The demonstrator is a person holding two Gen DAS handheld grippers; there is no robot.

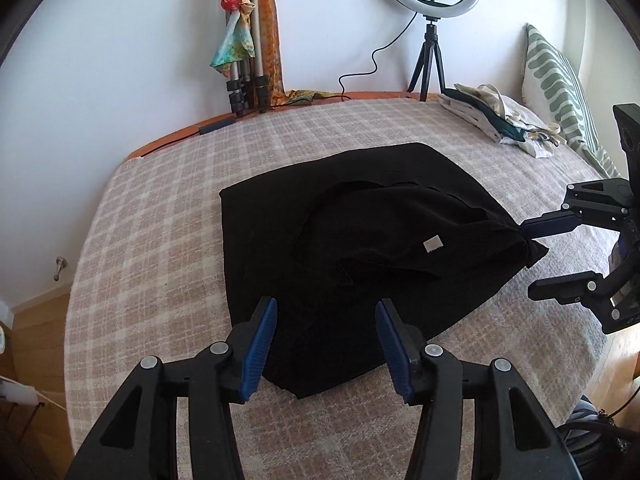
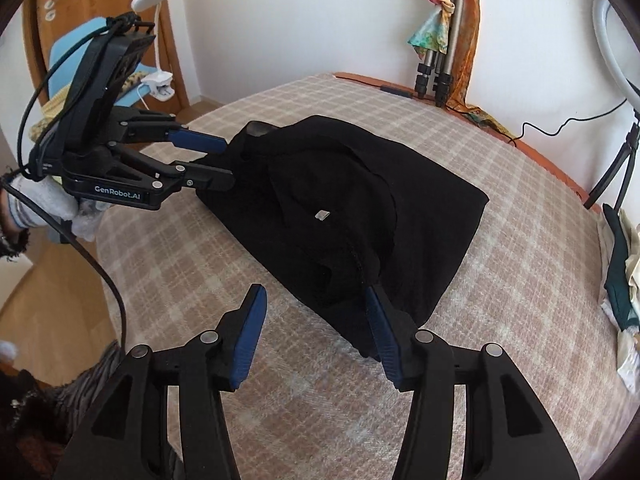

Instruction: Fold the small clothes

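A black garment (image 1: 360, 248) with a small pale tag lies partly folded on the checked bedspread; it also shows in the right wrist view (image 2: 360, 208). My left gripper (image 1: 326, 344) is open, its blue pads either side of the garment's near corner, and it shows at the left of the right wrist view (image 2: 228, 160). My right gripper (image 2: 314, 332) is open; its right finger touches the garment's near edge. In the left wrist view the right gripper (image 1: 528, 264) is at the garment's right corner, jaws apart.
The checked bedspread (image 1: 160, 240) covers the bed. A pile of folded clothes (image 1: 500, 120) and a patterned pillow (image 1: 560, 88) lie at the far right. A ring light on a tripod (image 1: 430, 40) and a tripod with scarves (image 1: 248, 40) stand by the wall.
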